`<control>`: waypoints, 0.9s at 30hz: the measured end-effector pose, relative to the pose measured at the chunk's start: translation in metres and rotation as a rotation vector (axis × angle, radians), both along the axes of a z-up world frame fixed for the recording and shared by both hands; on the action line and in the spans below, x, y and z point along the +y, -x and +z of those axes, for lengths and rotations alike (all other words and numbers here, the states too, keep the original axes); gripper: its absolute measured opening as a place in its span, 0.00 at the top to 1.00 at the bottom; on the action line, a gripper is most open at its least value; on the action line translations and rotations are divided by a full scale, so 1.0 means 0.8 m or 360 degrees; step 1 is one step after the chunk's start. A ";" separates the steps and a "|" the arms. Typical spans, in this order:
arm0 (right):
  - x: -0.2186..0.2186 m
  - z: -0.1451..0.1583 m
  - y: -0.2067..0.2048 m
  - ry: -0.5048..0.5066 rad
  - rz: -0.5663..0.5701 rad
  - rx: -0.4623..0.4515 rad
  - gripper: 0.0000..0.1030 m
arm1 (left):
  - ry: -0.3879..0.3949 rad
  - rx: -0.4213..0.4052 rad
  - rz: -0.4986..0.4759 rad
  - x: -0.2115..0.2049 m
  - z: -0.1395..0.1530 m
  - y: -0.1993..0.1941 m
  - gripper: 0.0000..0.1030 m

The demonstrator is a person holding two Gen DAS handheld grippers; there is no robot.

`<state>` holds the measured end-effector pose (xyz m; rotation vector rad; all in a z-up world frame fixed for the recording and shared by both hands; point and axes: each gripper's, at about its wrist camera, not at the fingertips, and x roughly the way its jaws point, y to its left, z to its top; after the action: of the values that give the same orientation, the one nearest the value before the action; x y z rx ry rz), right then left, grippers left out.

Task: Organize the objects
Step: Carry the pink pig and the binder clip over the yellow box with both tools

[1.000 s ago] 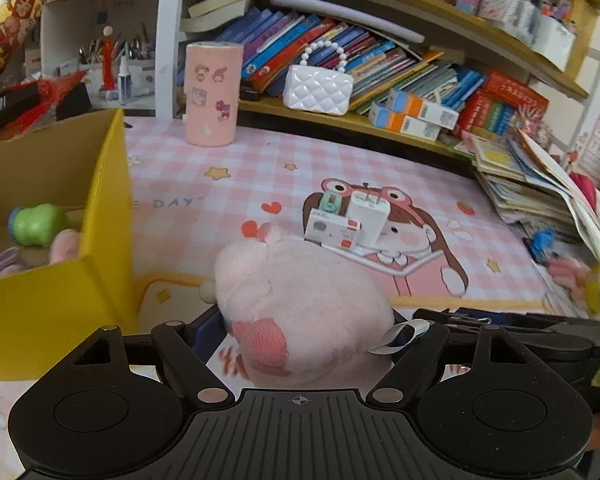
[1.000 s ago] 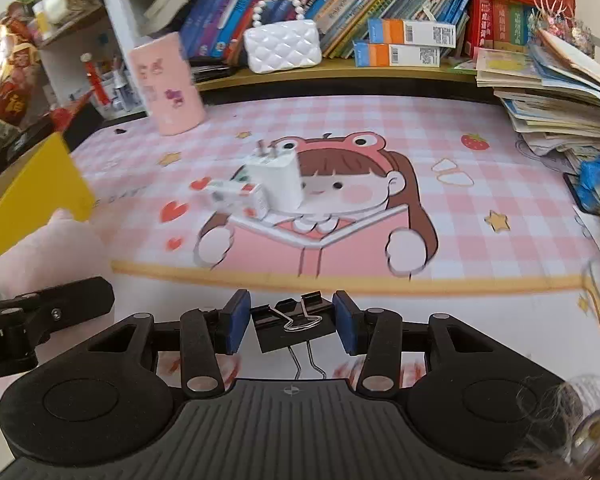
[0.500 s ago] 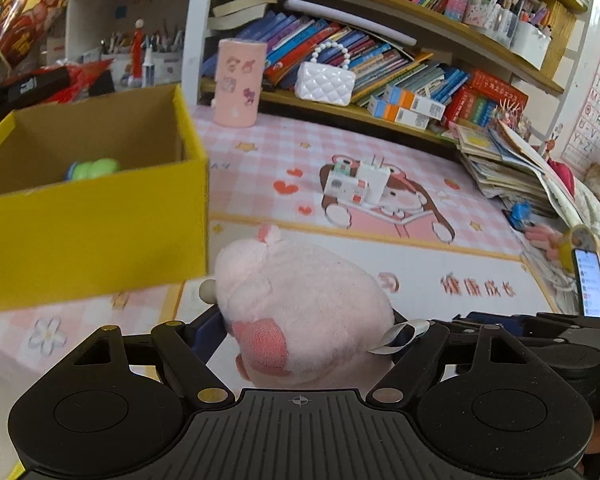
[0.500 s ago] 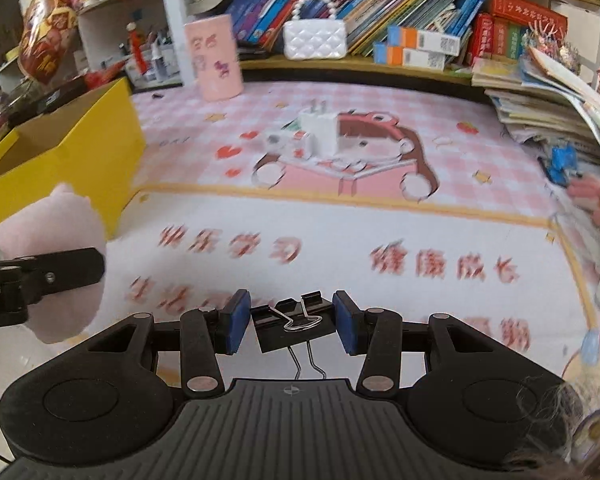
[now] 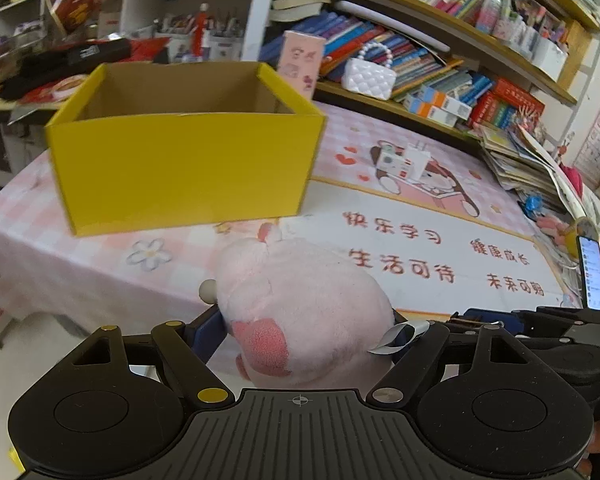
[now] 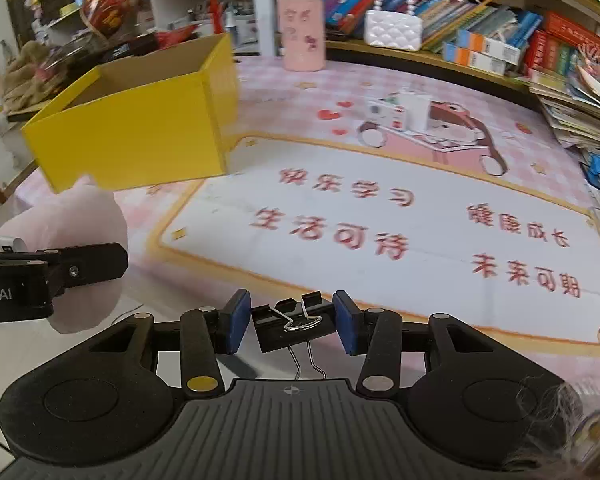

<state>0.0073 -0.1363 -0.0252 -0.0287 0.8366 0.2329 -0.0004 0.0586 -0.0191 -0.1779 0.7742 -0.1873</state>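
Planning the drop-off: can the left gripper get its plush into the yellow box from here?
Probably yes: the yellow box is open-topped ahead of the left gripper, nothing stands between them, and the pink plush is gripped.

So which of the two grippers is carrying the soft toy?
The left gripper: its jaws clamp the pink plush toy. The right gripper holds a black binder clip instead.

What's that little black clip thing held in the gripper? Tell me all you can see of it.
The binder clip is black, apparently metal, with two silver wire handles: one lies folded across its body, the other points back toward the camera. It sits level between the blue pads of the right gripper, which press on its two ends. It hangs above the printed tablecloth, touching nothing else.
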 end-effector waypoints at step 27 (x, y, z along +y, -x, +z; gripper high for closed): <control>0.152 0.003 0.049 0.0020 0.0309 -0.0061 0.59 | -0.0022 -0.0126 0.0202 0.129 0.010 0.075 0.22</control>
<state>-0.0320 -0.0144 -0.0229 -0.1261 0.7975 0.4089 -0.0607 0.1621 -0.0109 -0.2049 0.6827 -0.0685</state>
